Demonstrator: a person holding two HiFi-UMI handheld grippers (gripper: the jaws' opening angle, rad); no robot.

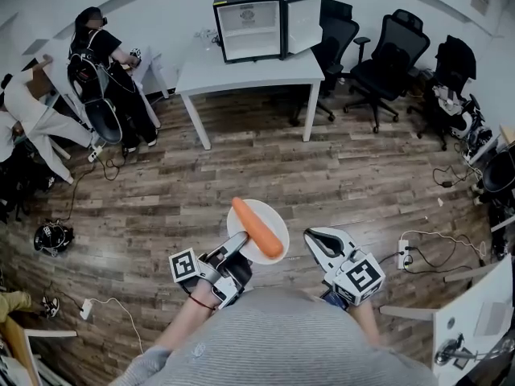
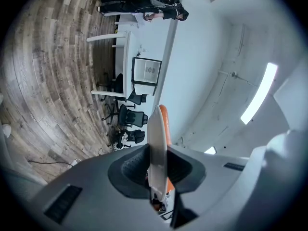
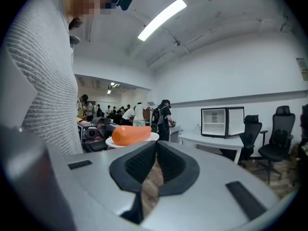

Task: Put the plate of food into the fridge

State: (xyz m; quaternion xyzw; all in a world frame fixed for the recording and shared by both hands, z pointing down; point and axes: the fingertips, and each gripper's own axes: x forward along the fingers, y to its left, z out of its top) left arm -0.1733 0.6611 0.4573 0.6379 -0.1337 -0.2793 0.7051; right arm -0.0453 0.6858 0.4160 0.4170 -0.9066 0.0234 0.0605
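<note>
Head view: left claw clamps plate rim, right claw closed empty, floor open to fridge.

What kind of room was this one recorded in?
Most likely a shared office or lab workroom: white tables, one bearing an open mini fridge, black swivel office chairs near the far wall, and a power strip with cables lying on the wood-look floor.

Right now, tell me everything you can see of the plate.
The plate is small, round and white, and looks like ceramic or plastic. It is held about level in the air above the wood floor, with the left gripper shut on its near rim. A carrot lies diagonally across it. Nothing else touches it.
</note>
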